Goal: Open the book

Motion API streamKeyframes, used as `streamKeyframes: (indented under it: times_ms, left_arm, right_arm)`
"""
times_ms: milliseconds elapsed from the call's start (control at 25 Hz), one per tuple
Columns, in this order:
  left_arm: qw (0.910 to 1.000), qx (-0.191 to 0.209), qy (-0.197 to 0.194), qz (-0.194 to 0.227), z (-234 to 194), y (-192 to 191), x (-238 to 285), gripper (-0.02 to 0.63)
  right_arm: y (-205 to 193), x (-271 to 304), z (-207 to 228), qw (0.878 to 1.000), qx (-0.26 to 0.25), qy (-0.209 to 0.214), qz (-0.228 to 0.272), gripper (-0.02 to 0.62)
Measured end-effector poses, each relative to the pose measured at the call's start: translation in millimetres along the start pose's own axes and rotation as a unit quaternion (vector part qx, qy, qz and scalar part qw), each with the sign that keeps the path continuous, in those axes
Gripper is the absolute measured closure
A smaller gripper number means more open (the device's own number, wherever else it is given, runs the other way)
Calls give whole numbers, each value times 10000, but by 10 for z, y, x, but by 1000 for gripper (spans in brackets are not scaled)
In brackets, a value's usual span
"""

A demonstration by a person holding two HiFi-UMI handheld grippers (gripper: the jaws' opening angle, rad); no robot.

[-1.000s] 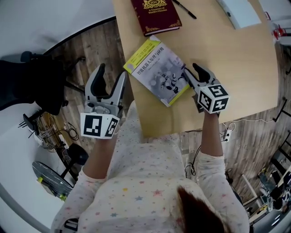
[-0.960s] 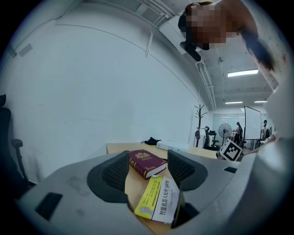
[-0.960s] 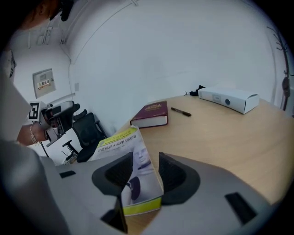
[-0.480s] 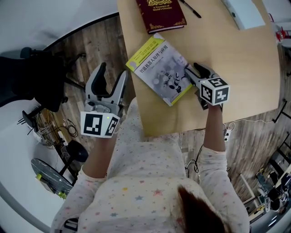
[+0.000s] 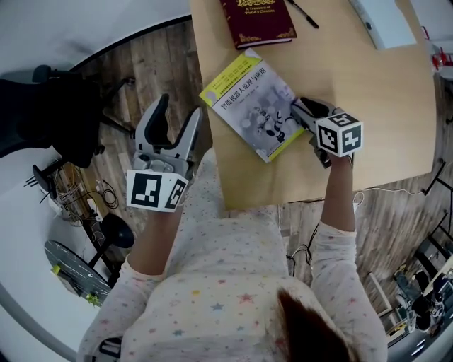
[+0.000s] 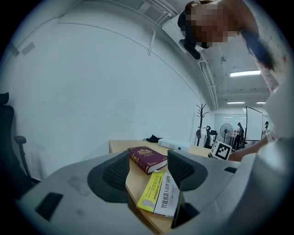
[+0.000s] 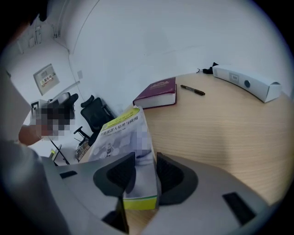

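A book [image 5: 251, 106] with a yellow and grey cover lies closed and slanted near the left edge of the wooden table [image 5: 382, 106]. My right gripper [image 5: 301, 114] is shut on the book's right edge. In the right gripper view the book [image 7: 121, 133] runs between the jaws of the right gripper [image 7: 144, 172], one pad on the cover and one on the other side. Whether they hold the cover alone or the whole book I cannot tell. My left gripper [image 5: 175, 117] hangs open off the table's left side, above the floor. In the left gripper view the book [image 6: 163, 193] shows beyond the left gripper [image 6: 148, 172].
A dark red hardback [image 5: 258, 18] lies just beyond the book, with a black pen [image 5: 303, 13] to its right. A long white box [image 5: 382, 21] sits at the far right. An office chair [image 5: 64, 113] stands on the wooden floor to the left.
The right gripper has turned and slid onto the book's right edge, and its jaws have come together on it. The left gripper has barely moved.
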State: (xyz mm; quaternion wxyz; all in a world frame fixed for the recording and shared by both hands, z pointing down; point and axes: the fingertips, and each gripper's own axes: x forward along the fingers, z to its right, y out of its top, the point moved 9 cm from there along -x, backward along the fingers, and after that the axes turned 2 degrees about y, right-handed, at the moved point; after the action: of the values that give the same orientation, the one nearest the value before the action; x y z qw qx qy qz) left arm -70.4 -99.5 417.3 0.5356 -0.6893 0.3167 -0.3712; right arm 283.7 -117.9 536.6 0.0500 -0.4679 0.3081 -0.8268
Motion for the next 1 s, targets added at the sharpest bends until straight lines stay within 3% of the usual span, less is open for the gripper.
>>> streamKeyframes:
  times_ms: [320,520,1000]
  left_arm:
    - [9999,23,96,52,-22,31,-88,362]
    - [9998,44,142,92,-17,48,-166,362]
    - [9993,80,292,236,-29,137,-429,362]
  right_arm:
    - [91,-35,-169,9936,-882,-624,-318,490]
    - [131,-112,-287,9888,-1104,-985,-209,531]
    - [229,-392,-557,9908,-965,-765,565,560]
